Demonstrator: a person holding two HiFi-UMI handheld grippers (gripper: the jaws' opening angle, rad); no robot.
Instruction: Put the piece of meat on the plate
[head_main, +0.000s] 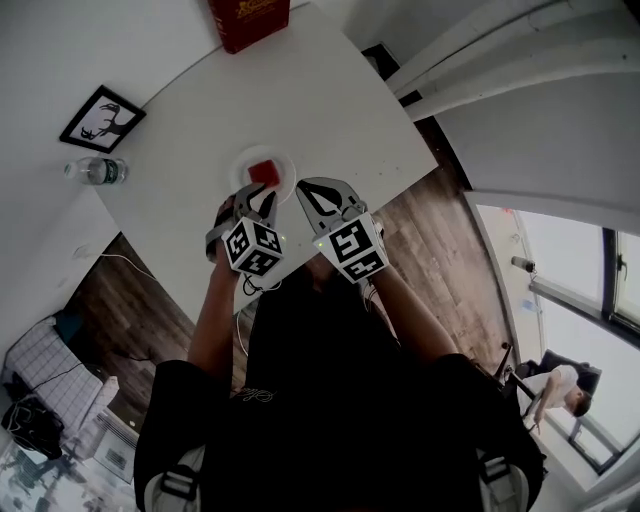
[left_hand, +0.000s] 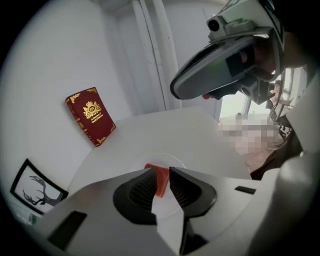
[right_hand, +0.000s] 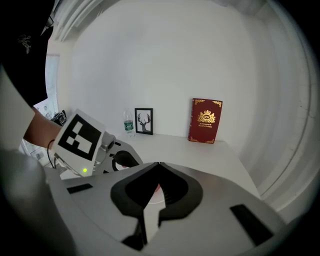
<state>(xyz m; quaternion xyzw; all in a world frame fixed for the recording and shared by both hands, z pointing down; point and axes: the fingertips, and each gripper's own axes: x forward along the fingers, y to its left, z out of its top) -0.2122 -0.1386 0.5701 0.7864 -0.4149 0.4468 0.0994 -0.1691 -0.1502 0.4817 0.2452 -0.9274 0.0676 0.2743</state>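
A red piece of meat (head_main: 263, 172) lies on a small white plate (head_main: 240, 163) in the middle of the white table. My left gripper (head_main: 257, 194) hovers at the plate's near edge. In the left gripper view its jaws stand a narrow gap apart, and the meat (left_hand: 161, 182) shows through that gap, resting on the plate (left_hand: 173, 159) beyond them; the pads do not press on it. My right gripper (head_main: 306, 188) hangs just right of the plate. Its tips meet in the right gripper view (right_hand: 159, 164) with nothing between them.
A dark red book (head_main: 248, 20) stands at the table's far edge. A framed deer picture (head_main: 102, 118) and a water bottle (head_main: 97, 170) sit on the surface to the left. The table's edge (head_main: 420, 170) drops to wooden floor on the right. A person (head_main: 565, 392) is far off at lower right.
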